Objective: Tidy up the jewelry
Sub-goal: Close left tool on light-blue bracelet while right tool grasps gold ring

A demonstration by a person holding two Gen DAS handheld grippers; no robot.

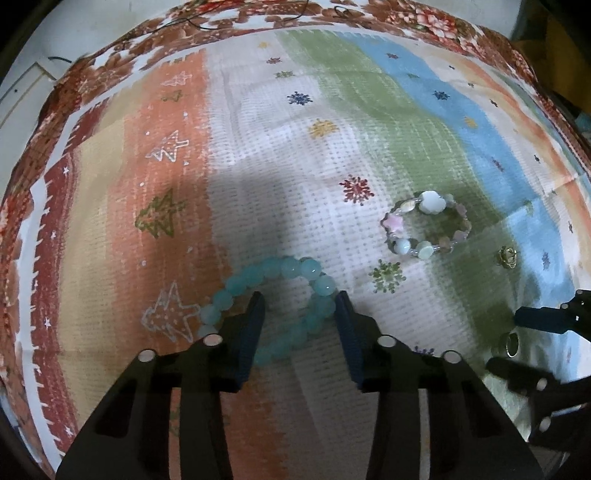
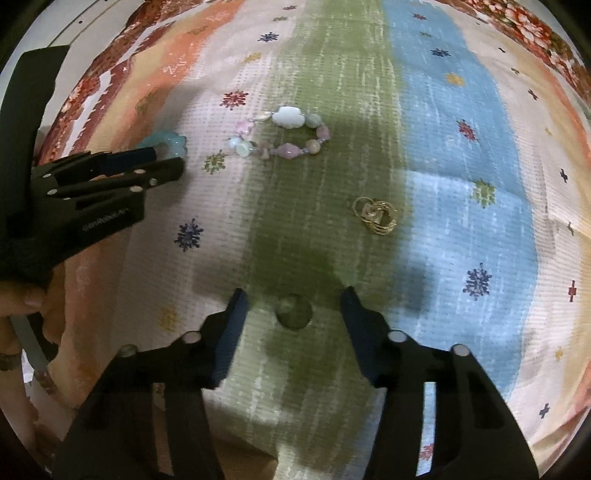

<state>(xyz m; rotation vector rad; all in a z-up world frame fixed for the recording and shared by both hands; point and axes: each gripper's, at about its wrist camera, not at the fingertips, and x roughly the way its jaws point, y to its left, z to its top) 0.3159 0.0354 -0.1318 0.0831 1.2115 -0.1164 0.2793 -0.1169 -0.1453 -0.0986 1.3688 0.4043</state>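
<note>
A turquoise bead bracelet (image 1: 280, 271) lies on the striped cloth. My left gripper (image 1: 300, 301) is open, its fingers straddling the bracelet's near side. A pastel bracelet with a white flower bead (image 1: 428, 223) lies to the right; it also shows in the right wrist view (image 2: 284, 134). A gold ring cluster (image 2: 376, 216) lies on the green-blue border, seen also in the left wrist view (image 1: 508, 256). My right gripper (image 2: 293, 295) is open around a small round ring (image 2: 293, 312) on the cloth. The left gripper (image 2: 162, 162) appears at the left of the right wrist view over the turquoise bracelet (image 2: 166, 142).
The striped cloth (image 1: 258, 129) with snowflake and tree prints covers a floral-patterned surface (image 1: 424, 18). A hand (image 2: 26, 299) holds the left gripper at the left edge. The right gripper (image 1: 513, 341) enters the left wrist view from the right, over the ring (image 1: 511, 343).
</note>
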